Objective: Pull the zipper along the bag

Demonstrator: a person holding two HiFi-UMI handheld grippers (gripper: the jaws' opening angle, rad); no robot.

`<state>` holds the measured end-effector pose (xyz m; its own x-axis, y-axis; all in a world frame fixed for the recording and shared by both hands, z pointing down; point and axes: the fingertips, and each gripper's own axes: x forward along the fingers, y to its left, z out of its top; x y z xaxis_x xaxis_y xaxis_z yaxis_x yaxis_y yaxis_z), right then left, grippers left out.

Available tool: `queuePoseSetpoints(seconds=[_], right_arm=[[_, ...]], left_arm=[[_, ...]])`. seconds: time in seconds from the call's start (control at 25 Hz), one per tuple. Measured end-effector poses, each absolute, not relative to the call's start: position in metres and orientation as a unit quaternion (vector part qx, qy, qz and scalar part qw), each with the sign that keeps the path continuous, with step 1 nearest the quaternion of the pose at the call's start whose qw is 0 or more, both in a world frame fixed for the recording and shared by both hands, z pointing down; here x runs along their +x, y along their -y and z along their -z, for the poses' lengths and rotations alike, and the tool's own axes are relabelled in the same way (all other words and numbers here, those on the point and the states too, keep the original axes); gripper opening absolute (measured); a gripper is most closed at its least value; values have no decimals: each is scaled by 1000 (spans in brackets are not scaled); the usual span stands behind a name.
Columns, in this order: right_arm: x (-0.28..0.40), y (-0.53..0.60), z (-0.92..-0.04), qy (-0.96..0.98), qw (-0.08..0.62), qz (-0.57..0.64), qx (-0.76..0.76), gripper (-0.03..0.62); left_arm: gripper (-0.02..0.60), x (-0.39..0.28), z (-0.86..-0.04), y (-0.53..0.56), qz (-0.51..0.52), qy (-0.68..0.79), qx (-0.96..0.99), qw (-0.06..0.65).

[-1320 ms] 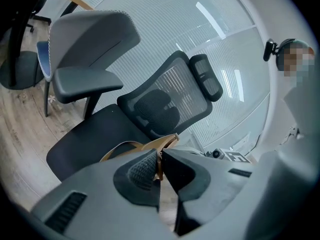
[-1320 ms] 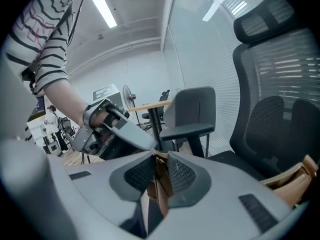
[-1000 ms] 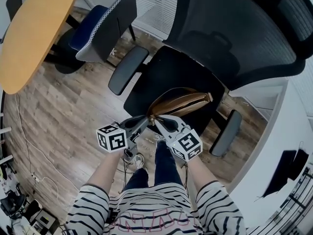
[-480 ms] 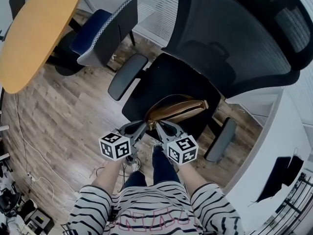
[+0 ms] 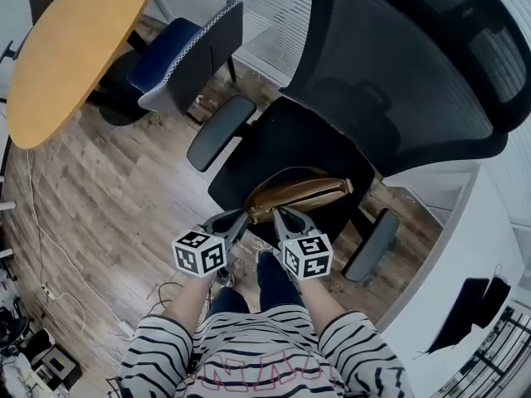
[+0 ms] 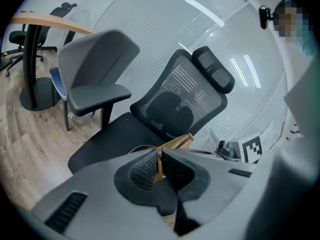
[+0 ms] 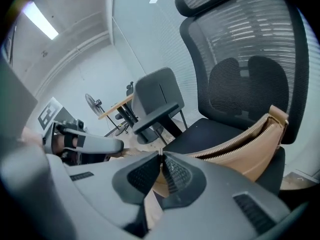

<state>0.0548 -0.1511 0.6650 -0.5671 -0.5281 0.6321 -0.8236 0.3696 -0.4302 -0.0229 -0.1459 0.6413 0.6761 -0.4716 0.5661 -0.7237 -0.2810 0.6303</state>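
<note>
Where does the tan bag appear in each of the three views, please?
Head view: bag centre, lying on the seat.
Left gripper view: only a sliver above the jaws.
Right gripper view: lower right, zipper open.
Shared landmark: black mesh chair back.

Bag lies on seat: backrest walls off 1 o'clock, with an armrest at 10 o'clock and an armrest at 4. The lane over the bag toward 2 o'clock is open. Bare floor at 8–9 o'clock gives free room; blue chair and table at 11 stand well apart, white panel crowds 4, legs fill 6.
</note>
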Motion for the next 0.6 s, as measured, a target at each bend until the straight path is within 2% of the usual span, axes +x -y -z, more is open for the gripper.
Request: queuePoseSetpoints(seconds=[0.6], right_arm=[[119, 169, -673, 775, 239, -346, 472, 37]], left_arm=[[44, -21, -641, 150, -153, 388, 786, 457]])
